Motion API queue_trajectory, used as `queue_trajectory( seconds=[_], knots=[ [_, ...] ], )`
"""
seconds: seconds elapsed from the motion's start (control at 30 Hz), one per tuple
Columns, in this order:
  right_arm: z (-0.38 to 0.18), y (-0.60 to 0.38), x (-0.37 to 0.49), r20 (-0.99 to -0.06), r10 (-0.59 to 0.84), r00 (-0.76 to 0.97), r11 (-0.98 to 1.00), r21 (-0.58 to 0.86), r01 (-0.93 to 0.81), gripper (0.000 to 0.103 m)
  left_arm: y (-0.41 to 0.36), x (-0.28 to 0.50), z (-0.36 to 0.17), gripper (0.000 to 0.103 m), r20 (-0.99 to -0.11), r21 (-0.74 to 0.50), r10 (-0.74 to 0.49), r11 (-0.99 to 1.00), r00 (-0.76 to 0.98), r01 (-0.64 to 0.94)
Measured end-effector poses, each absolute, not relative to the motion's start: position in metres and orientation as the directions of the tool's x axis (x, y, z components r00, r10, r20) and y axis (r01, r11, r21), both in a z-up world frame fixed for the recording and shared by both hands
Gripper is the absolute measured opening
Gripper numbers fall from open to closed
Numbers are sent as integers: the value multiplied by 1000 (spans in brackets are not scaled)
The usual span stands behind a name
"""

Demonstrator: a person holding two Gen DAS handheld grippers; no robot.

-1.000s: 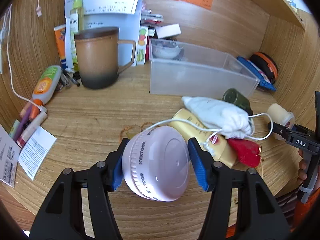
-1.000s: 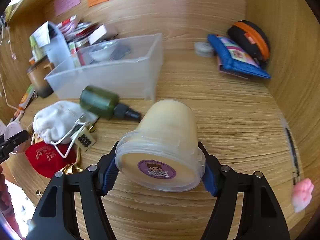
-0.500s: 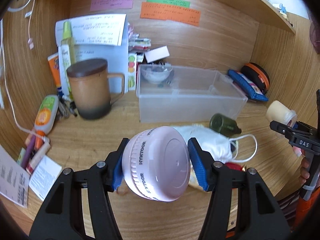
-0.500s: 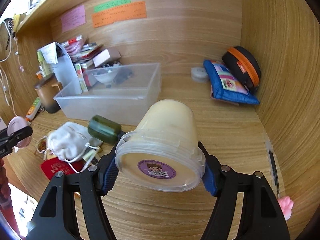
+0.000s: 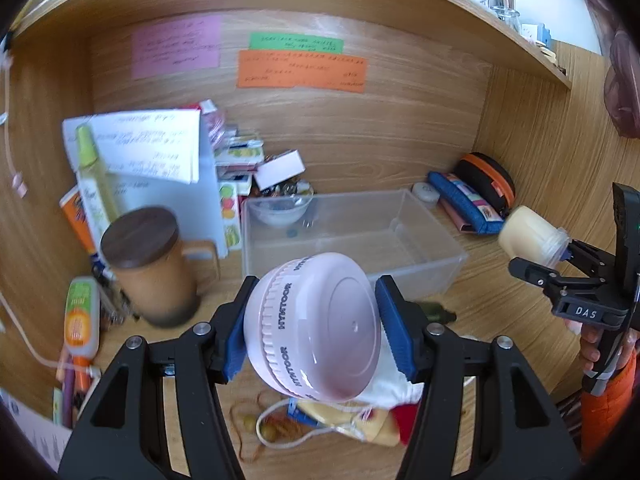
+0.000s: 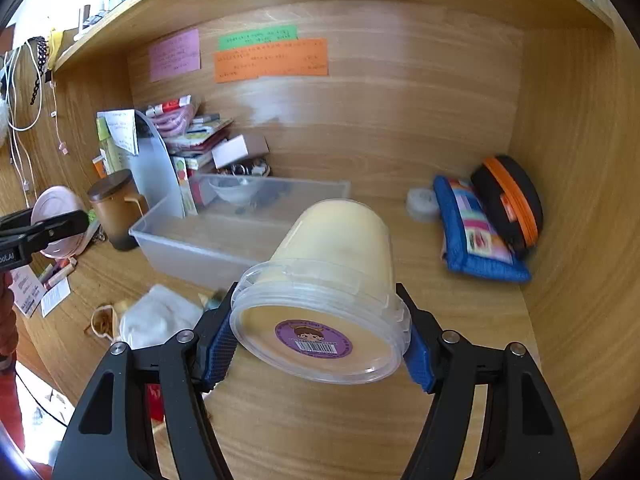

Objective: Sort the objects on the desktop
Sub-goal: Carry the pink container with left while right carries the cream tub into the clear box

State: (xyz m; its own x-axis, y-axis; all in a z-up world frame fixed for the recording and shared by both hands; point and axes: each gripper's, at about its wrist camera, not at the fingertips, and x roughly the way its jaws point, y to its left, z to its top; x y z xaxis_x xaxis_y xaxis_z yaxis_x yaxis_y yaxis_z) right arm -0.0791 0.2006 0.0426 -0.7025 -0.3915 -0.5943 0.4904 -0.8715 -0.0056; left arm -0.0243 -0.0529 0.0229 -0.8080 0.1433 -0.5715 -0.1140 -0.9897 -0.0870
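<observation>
Left gripper (image 5: 312, 330): clamped on pink round case (image 5: 314, 326), blue pads on opposite sides of ribbed rim, held off the desk at frame centre, face tilted toward lens. "HYNTOOR"-type lettering along rim; exact reading uncertain.

Right gripper (image 6: 320, 334): clamped on cream plastic tub (image 6: 332, 280) at the lid rim, lid with purple barcode sticker facing lens, body pointing away and up. Also airborne, lower centre of frame. Same tub seen at right edge of left view (image 5: 532, 236).

Clear plastic bin (image 5: 420, 240) at centre of both views, beyond both loads; holds a small bowl (image 5: 280, 210) in its upper-left corner, otherwise mostly bare. Likely destination; judgement only.

Below the case, lower centre of left view: white drawstring pouch (image 6: 160, 320), dark green bottle (image 5: 434, 312), yellowish tube, red item, cord; partly hidden.

Brown lidded mug (image 5: 152, 268) left of bin, just beside its left wall.

Risks:
- Tub gripped only at narrow lid rim, tapered body cantilevered forward; possible slip or rotation out of pads on fast swing.
- Case rim curved and smooth; pad contact small, twist likely if bumped on bin wall.
- Both loads converging on one bin: collision between grippers.
- Low left approach: possible knock to mug.
- Hard drop into bin: strike on bowl.
</observation>
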Motion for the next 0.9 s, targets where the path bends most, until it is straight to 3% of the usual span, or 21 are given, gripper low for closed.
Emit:
queue_trajectory(
  seconds=[0.47, 0.9],
  knots=[
    [56, 152, -130, -601, -442, -666, -812, -48, 582, 66, -45, -110, 20, 58, -641, -54, 136, -990, -755, -132],
    [26, 106, -186, -732, -393, -557, -773, -65, 631, 66, -39, -186, -24, 58, -752, -45, 148, -984, -643, -174]
  ],
)
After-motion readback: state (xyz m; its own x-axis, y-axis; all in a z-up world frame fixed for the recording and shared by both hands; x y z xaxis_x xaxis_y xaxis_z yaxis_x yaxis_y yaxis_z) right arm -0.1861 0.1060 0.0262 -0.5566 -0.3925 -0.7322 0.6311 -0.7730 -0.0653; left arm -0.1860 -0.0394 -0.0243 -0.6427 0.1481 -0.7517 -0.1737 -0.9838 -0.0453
